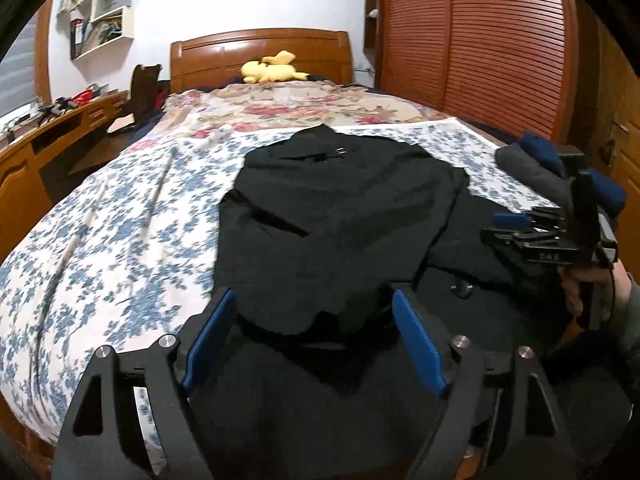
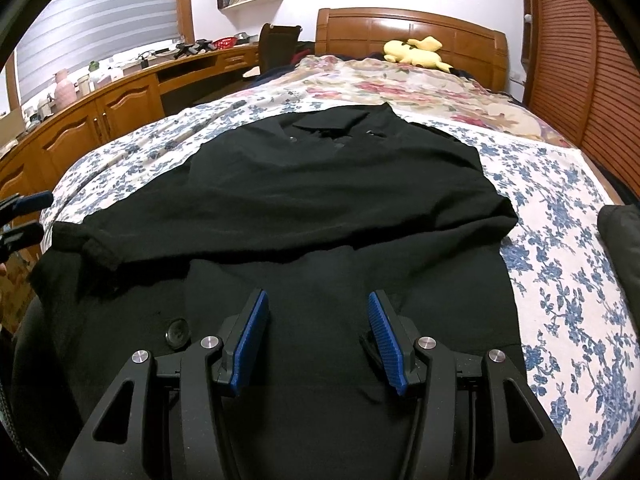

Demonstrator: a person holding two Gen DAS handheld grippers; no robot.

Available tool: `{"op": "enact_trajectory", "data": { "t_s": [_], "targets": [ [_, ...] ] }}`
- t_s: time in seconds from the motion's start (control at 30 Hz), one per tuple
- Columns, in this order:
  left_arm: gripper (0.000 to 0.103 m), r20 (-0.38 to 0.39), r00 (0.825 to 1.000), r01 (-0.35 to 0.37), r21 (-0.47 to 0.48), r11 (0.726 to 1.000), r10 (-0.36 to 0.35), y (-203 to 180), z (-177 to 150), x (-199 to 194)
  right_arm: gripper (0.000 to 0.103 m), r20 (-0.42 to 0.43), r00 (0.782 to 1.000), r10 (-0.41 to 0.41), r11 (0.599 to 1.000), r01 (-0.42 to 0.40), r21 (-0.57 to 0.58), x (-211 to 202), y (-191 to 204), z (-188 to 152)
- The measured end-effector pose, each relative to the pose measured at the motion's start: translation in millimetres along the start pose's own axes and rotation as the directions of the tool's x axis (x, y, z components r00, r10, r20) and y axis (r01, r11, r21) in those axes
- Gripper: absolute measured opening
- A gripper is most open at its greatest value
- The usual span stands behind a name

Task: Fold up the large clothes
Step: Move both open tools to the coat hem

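While black coat [image 2: 320, 200] is laid on bed [image 2: 560, 240], left gripper [image 1: 312, 320] and right gripper [image 2: 316, 320] are spread, nothing pinched; sleeve seems folded in; bottom edge is likely to be grabbed next.

My left gripper [image 1: 312, 336] and right gripper [image 2: 316, 336] share black angular frames, ribbed blue pads [image 2: 382, 336] and round silver screws [image 2: 425, 343]. My right hand [image 1: 580, 284] shows bare skin below a grey sleeve.
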State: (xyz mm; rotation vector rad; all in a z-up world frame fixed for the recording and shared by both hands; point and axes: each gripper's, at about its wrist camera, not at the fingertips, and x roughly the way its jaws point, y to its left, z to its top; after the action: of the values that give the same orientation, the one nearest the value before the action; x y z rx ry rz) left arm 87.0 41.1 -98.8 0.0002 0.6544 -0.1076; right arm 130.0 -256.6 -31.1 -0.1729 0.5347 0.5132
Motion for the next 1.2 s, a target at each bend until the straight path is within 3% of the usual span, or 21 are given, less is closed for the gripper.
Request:
{"op": "enact_trajectory", "data": {
  "t_s": [0.3, 0.67, 0.83, 1.2],
  "targets": [
    [0.081, -0.019, 0.997, -0.077, -0.052, 0.996, 0.076, 37.2, -11.2, 6.4, 0.054, -0.001, 1.0, 0.001, 1.0, -0.001, -0.012, 2.6, 1.8, 0.5],
    [0.081, -0.064, 0.993, -0.106, -0.081, 0.991, 0.101, 62.4, -29.7, 23.8, 0.054, 0.008, 0.999, 0.038, 0.999, -0.038, 0.004, -19.8, 6.9, -4.3],
    [0.081, -0.081, 0.991, -0.113, -0.084, 0.99, 0.106, 69.2, -33.5, 29.9, 0.054, 0.029, 1.0, -0.009, 1.0, 0.009, 0.013, -42.6, -5.6, -13.4],
    [0.081, -0.128, 0.986, -0.113, -0.073, 0.991, 0.103, 78.0, -42.4, 49.4, 0.054, -0.051, 0.987, -0.151, 0.978, 0.156, 0.141, -64.6, -76.5, -51.1]
  ]
}}
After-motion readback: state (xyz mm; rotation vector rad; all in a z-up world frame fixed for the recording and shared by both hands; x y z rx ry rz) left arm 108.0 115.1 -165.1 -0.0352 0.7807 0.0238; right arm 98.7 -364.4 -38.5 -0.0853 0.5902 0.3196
